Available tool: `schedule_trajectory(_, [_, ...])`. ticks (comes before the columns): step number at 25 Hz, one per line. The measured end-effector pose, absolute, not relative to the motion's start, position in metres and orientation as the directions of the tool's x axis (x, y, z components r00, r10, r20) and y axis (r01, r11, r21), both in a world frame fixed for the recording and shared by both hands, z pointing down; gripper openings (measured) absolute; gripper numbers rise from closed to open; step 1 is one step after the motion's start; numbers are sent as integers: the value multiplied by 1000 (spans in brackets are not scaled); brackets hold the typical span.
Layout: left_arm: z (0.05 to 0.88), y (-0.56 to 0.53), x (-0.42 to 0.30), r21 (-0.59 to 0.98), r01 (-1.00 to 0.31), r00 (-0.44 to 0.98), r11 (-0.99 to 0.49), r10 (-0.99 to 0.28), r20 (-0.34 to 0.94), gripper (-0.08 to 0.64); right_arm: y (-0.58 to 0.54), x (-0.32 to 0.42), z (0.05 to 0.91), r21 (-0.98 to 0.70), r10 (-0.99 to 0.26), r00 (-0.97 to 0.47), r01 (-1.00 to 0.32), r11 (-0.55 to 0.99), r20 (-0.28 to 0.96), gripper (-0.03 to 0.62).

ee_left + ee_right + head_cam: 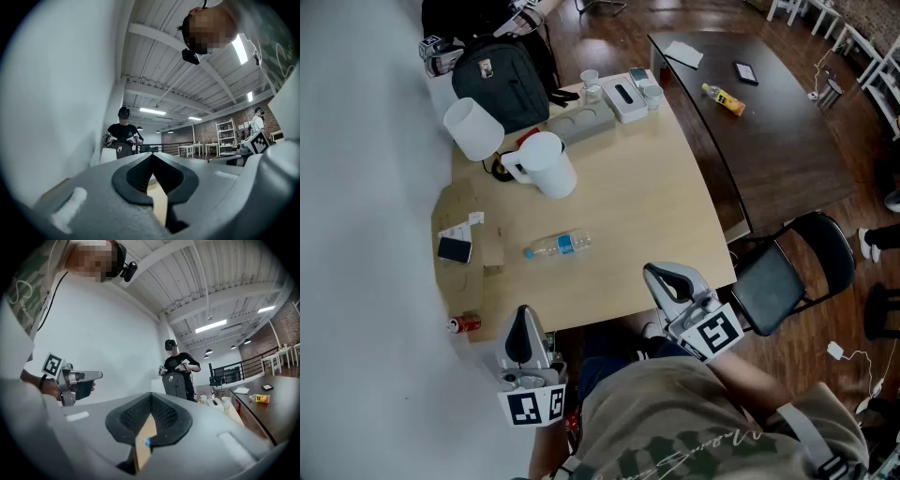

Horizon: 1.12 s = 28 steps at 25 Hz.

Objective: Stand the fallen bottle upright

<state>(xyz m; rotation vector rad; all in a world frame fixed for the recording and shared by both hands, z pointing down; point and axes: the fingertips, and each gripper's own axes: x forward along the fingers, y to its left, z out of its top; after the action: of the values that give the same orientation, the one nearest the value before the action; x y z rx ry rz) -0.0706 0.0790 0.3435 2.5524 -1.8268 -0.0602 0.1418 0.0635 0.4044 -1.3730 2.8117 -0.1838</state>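
A clear plastic bottle (557, 246) with a blue label lies on its side in the middle of the light wooden table (647, 197), its cap pointing left. Both grippers hang at the near table edge, short of the bottle, pointing level across the table. My left gripper (522, 316) is shut and empty; its jaws meet at the tips in the left gripper view (151, 155). My right gripper (655, 273) is also shut on nothing (151, 397). Through the gap under its tips shows a sliver of table and a blue bit of the bottle (146, 442).
A white pitcher (548, 166), a white bucket (473, 128) and a black backpack (500, 80) stand at the far left. A phone (455, 249) and a red can (466, 324) lie near the left edge. A dark table (769, 141) and black chair (787, 272) stand right.
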Motion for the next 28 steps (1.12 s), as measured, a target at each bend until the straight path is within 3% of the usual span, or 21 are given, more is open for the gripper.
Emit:
schedule_trajectory(9, [350, 0, -122, 59, -919, 389, -389, -921, -22, 3, 2, 65, 428, -46, -758, -637, -769, 638, 137, 3])
schedule_trajectory(15, [356, -44, -155, 95, -892, 442, -441, -897, -11, 3, -36, 11, 446, 84, -734, -643, -737, 671, 217, 5])
schedule_trajectory(23, [358, -81, -165, 110, -893, 436, -436, -900, -23, 3, -62, -13, 488, 30, -684, -670, -707, 706, 289, 5])
schedule_trajectory(26, [356, -88, -162, 114, -897, 427, -428, -904, -36, 3, -70, -26, 529, 55, -575, -696, -615, 787, 430, 6])
schedule_trajectory(27, [357, -89, -161, 111, -899, 422, -423, -906, -35, 3, -70, -34, 550, 50, -509, -702, -563, 825, 499, 34])
schedule_trajectory(28, [358, -91, -161, 111, -903, 415, -416, -909, -31, 3, -70, -44, 570, 43, -436, -698, -504, 863, 568, 227])
